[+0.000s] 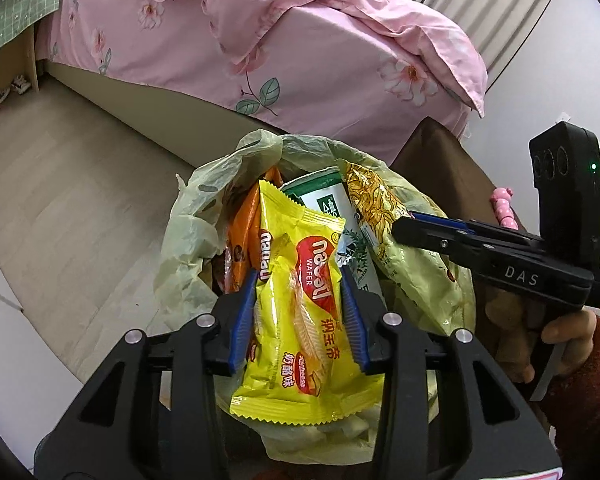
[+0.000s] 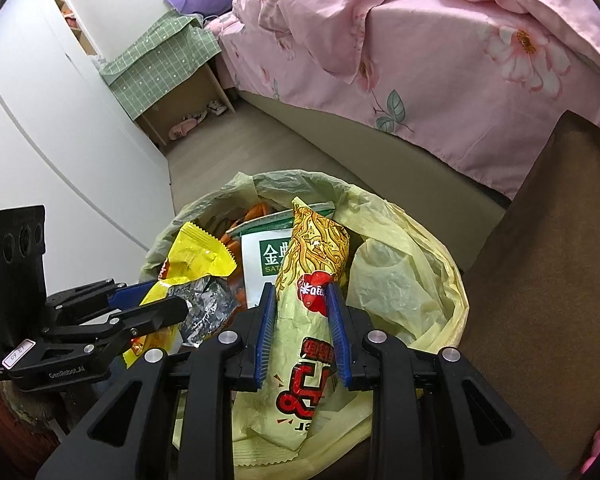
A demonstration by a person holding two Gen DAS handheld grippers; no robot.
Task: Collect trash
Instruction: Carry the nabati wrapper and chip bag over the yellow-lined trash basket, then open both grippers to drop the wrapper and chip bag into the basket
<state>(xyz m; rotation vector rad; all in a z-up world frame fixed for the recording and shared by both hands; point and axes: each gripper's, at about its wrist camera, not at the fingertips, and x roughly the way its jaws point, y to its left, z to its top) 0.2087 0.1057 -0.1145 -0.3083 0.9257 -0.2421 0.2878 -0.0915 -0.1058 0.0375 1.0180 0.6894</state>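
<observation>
Left gripper pinching a yellow wafer packet, blue pads pressed on both sides; "nabati WAFER" in white on a red oval, Chinese characters lower down. Packet held over the mouth of the bin bag, a pale yellow liner already crowded with wrappers. Right gripper clamped on a pale green noodle snack bag with a printed noodle pattern, a red seal and bold red-and-black lettering, also over the bin bag. Behind both packets, inside the bin bag: a white-and-green packet with "金" legible, and orange wrappers. "DAS" printed on the right gripper's body in the left view, "GenRobot.AI" on the left one in the right view. A hand in a dark red sleeve on the right gripper's handle. Beyond the bin bag, a bed with a pink floral duvet; left of the bag, bare wood floor; farther off, a green-checked cloth over a small shelf.
</observation>
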